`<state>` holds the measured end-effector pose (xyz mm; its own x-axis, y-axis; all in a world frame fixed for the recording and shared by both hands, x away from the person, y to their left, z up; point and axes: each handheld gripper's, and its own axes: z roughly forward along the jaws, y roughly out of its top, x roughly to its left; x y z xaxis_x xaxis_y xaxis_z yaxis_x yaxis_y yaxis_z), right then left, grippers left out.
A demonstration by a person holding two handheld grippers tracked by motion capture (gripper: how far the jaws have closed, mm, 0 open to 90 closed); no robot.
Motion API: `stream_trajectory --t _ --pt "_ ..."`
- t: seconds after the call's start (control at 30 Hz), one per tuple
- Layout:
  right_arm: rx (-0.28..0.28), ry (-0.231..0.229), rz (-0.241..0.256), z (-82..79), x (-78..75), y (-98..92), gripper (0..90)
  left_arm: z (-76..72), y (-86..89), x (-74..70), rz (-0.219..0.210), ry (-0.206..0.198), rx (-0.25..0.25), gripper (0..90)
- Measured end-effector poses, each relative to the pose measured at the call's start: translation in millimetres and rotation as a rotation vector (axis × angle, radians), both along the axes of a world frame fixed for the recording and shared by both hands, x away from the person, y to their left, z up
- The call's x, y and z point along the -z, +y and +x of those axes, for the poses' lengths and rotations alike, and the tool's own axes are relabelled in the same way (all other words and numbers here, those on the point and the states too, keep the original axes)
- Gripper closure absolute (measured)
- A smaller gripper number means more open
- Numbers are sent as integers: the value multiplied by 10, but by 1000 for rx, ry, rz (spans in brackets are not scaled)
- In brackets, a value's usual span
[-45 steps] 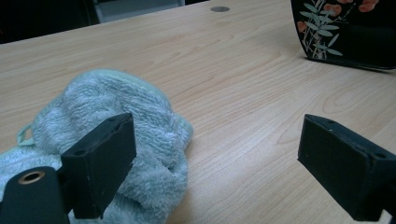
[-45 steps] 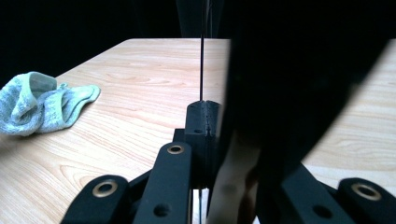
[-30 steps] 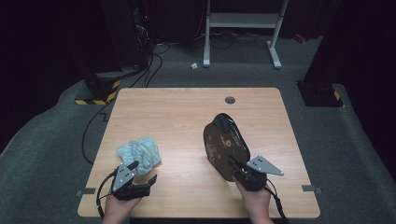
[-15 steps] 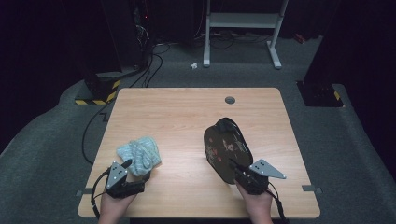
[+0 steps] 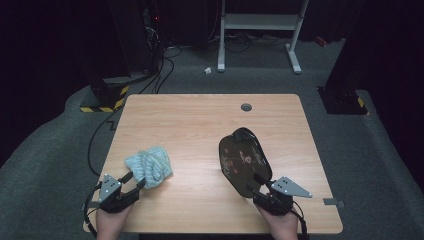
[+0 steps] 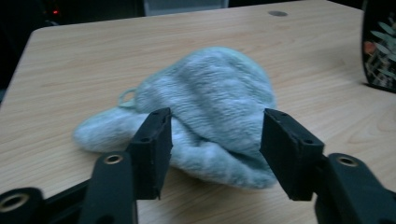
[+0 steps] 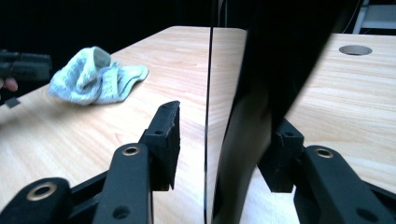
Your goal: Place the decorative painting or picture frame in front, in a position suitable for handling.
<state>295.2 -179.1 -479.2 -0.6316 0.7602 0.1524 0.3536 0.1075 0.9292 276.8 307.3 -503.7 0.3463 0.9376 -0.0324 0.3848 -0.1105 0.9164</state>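
A crumpled pale blue knitted cloth lies on the near left of the wooden table. My left gripper is just in front of it, open, its jaws on either side of the cloth's near edge without pinching it. A dark oval plate with a floral pattern stands tilted on its edge at the near right. My right gripper is open around its near rim. The back of the plate rests against one jaw, and a gap shows at the other jaw.
A round cable hole sits at the table's far middle. Cables and a yellow-black striped base lie on the floor at far left, a white frame behind. The plate's edge shows at right in the left gripper view.
My left gripper has drawn back a little toward the near edge, off the cloth. The plate has tipped from nearly upright to a flatter lean, showing more of its face.
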Motion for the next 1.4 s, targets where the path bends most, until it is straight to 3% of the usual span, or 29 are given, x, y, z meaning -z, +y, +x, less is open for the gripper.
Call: stream_trajectory --t 0.1,0.17,0.2,0.37,0.5,0.8,1.03,1.23,1.3,1.33,1.4 --pt "-16 2 2 -133 32 -68 519 13 78 34 12 16 -79 551" --pt "-13 0 2 -186 43 -91 518 15 104 43 5 22 -94 592" --pt "-10 1 -3 -297 77 -144 517 19 146 57 5 31 -132 610" --pt "27 17 6 -451 125 -301 543 74 187 127 28 85 -174 626" --pt "75 9 4 -461 136 -428 549 108 176 165 33 104 -171 631" --pt "176 -7 -59 -198 165 -609 541 109 -22 150 82 94 -73 613" --pt "229 29 -101 94 263 -715 525 83 -213 110 101 71 4 592" --pt "244 69 -111 160 369 -747 504 146 -613 95 105 62 154 573" --pt "240 70 -113 151 376 -747 503 139 -670 81 110 52 176 561" --pt "238 70 -115 147 377 -746 503 104 -723 32 121 15 200 556" --pt "239 66 -121 139 376 -743 502 81 -656 -12 121 -18 177 552"
